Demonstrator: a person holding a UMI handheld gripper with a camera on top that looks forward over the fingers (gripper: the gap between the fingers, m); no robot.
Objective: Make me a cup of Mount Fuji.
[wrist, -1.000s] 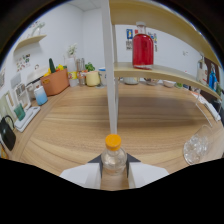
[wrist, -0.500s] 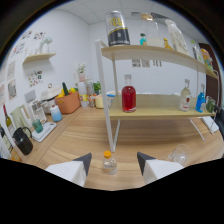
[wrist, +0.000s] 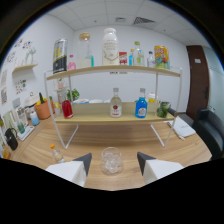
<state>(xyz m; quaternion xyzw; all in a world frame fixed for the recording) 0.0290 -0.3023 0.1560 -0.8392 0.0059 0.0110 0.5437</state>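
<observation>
The view has swung right since half a second ago: the orange-capped bottle [wrist: 55,153] now sits left of the gripper [wrist: 114,162], whose fingers are spread apart, released. A clear glass [wrist: 111,160] stands between them on the wooden table [wrist: 165,155]; the shelf [wrist: 115,70] of bottles lies far beyond.

We see only the tool [wrist: 113,159]. Two pale whitish fingers [wrist: 70,171], wedge-shaped. Dark, tapered inner tips facing each other.

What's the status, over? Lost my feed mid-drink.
Gripper open, empty. Glass with ice stands on the table between the fingers, gaps either side. Orange-capped bottle off to one side. Nothing blocking the glass.
</observation>
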